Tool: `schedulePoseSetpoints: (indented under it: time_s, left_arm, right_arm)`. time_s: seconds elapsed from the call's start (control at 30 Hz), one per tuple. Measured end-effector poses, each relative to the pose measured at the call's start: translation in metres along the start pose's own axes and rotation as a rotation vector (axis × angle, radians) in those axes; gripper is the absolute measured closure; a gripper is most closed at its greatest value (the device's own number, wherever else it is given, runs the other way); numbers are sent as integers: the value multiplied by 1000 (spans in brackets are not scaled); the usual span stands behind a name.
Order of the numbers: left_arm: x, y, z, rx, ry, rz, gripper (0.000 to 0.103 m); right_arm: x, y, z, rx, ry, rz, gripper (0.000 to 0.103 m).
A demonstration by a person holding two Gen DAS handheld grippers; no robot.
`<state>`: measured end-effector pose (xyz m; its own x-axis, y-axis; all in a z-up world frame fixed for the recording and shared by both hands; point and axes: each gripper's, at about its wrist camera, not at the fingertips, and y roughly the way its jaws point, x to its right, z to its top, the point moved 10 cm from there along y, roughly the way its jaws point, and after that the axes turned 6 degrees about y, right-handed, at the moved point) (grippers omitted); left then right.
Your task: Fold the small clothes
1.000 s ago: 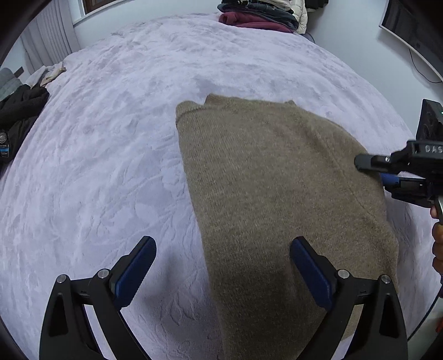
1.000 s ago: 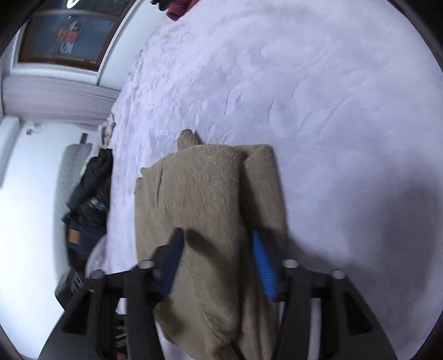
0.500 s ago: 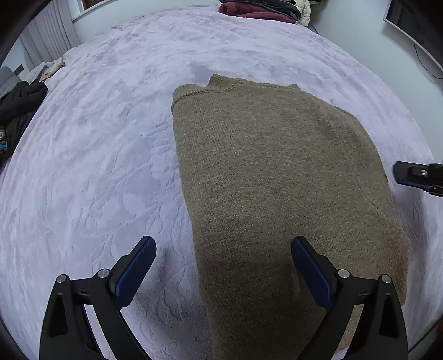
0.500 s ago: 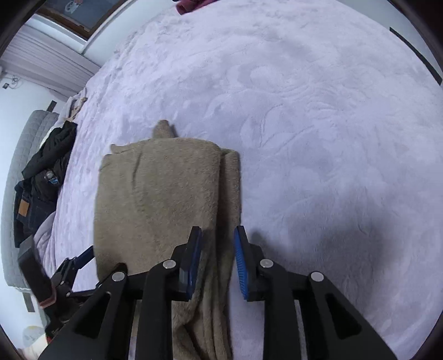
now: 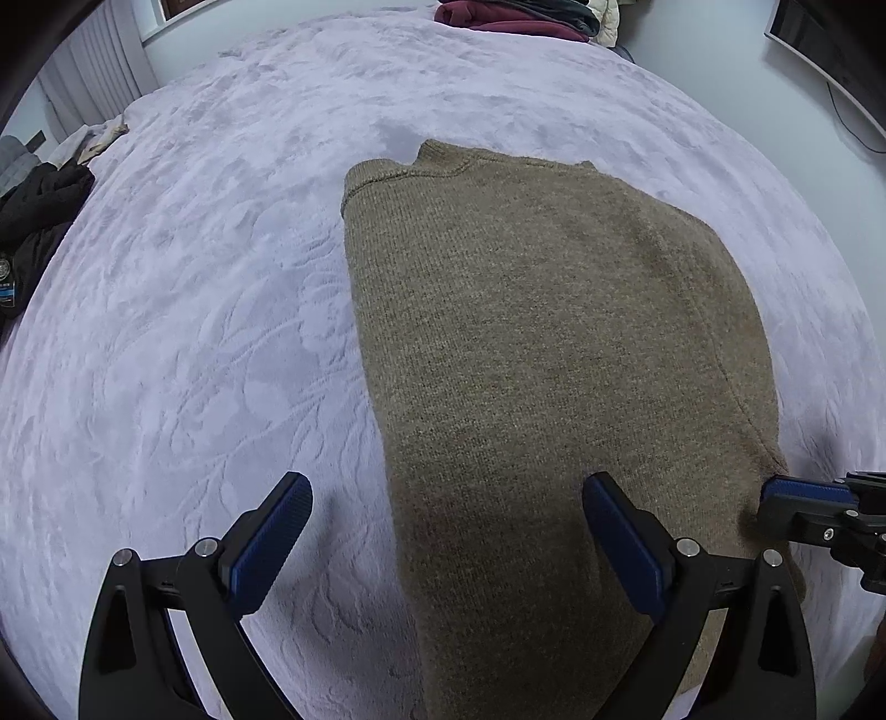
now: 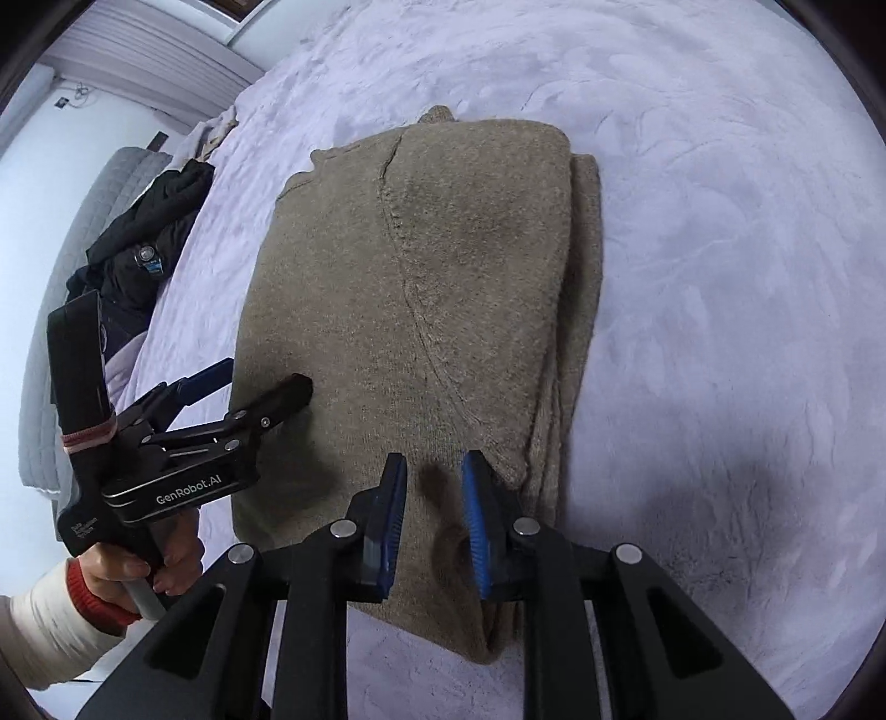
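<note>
Brown knit sweater (image 5: pixel 554 387) lies sleeves-folded on the bed (image 5: pixel 194 332). Left gripper (image 5: pixel 443 531), jaws wide apart, straddles its near-left edge; right gripper (image 6: pixel 434 515), narrowly apart, hovers over the near hem, positioned for the lengthwise fold

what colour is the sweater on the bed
Plain brownish tan knit sweater, no pattern; clearest in the left wrist view.

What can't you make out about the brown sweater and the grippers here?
- Brown sweater near hem: left wrist view, cut off by the bottom edge.
- Layers folded beneath: both views, covered by the top layer.
- Right gripper grip: narrow gap, pinch unclear.
- Clothes pile: left wrist view, cut off at top.
</note>
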<state>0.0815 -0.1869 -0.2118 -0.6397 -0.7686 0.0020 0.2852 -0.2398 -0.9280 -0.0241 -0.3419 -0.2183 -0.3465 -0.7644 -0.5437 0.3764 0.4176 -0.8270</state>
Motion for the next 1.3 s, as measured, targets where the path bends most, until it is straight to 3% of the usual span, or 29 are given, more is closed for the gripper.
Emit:
schedulePoseSetpoints:
  time_s: [0.13,0.63,0.8,0.93,1.07,1.1,1.3]
  left_arm:
    - [0,1,-1,-7,-16,-11,4]
    - [-3,3,-2,-29,-21,-15,1]
    - [-2,2,-1,-24,-12,4,1]
    - [-3,0,-2,-22,-23,-9,1]
    - [-5,1,-3,-45,-49,-39,1]
    - [-6,1,-4,-48,-52,-41,1]
    - [-4,-4,-5,-65,-42,-72,1]
  right_arm:
    - [4,-3,-4,-4,-12,-19,82]
    - [12,-21,-9,16,69,39,78]
    - [26,-26,-10,23,108,21,63]
    - [38,-30,-9,33,142,9,61]
    - [48,-32,-7,56,173,8,28]
    - [50,-33,-5,63,180,14,24]
    - [54,-31,-1,61,205,51,24]
